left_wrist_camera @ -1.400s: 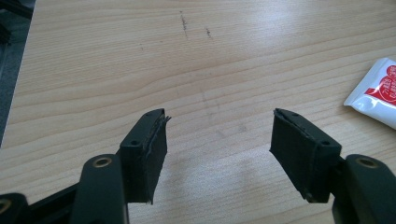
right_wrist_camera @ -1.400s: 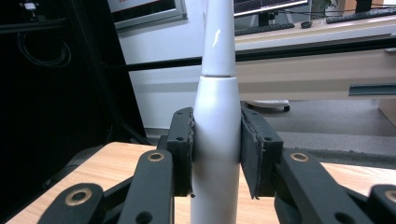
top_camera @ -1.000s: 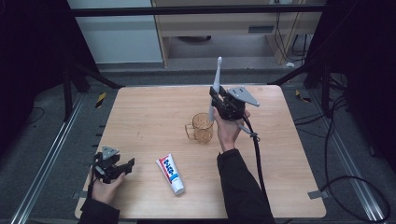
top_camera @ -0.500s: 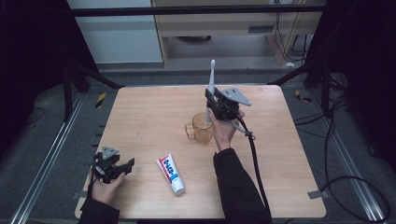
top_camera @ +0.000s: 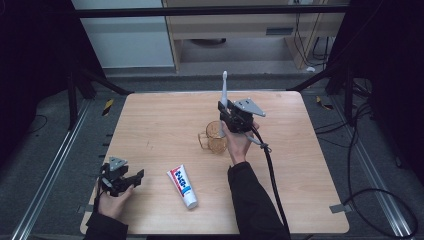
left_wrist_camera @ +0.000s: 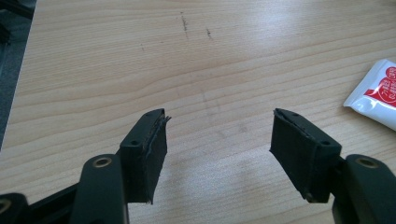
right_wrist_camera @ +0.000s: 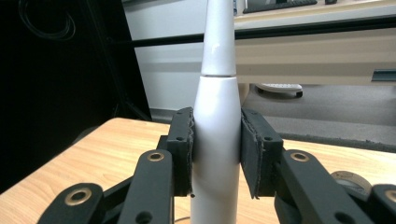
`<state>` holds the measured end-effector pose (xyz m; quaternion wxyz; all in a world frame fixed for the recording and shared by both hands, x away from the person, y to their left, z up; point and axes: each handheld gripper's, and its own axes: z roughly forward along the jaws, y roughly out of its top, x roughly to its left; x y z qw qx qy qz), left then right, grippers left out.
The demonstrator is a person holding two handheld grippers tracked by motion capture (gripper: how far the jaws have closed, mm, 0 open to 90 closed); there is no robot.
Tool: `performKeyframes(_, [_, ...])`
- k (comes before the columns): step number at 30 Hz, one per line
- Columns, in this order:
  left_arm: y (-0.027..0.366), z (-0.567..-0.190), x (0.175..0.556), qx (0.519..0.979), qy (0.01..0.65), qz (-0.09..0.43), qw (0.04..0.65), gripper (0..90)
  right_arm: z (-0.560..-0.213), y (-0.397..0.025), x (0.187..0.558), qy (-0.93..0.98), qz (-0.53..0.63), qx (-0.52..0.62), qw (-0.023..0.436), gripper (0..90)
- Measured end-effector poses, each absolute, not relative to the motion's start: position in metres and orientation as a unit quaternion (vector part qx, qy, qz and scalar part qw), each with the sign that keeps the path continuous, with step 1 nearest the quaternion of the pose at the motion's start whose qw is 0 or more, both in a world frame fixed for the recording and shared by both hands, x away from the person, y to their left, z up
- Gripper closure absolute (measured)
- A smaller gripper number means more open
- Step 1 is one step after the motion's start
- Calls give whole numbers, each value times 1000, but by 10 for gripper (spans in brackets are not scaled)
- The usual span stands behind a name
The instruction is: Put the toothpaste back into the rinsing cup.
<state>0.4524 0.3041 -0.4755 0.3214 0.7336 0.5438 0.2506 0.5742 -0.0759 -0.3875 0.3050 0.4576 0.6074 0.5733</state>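
Note:
My right gripper (top_camera: 223, 111) is shut on a white electric toothbrush (top_camera: 224, 89) and holds it upright over the table's middle. In the right gripper view the toothbrush (right_wrist_camera: 216, 135) stands clamped between the two pads. Just below and in front of it sits a clear amber glass mug (top_camera: 216, 136) on the table. A white toothpaste tube (top_camera: 182, 185) with red and blue print lies flat near the front. My left gripper (top_camera: 129, 179) rests at the front left corner, open and holding nothing; its view shows bare wood between the jaws and the tube's end (left_wrist_camera: 376, 94) at right.
The wooden table (top_camera: 150, 125) is ringed by a dark metal frame with rails (top_camera: 45, 185) on the floor. A black cable (top_camera: 272, 175) trails from the right gripper toward the front edge. A desk and cables stand behind the table.
The right gripper with the toothbrush has shifted left and slightly toward the mug, keeping the brush upright. The left gripper has stayed put.

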Motion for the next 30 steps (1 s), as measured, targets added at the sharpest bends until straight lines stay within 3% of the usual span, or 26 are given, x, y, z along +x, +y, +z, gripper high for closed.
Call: performKeyframes(30, [304, -476, 452, 735, 544, 250, 319, 353, -416, -69, 569, 654, 531, 450, 297, 669])
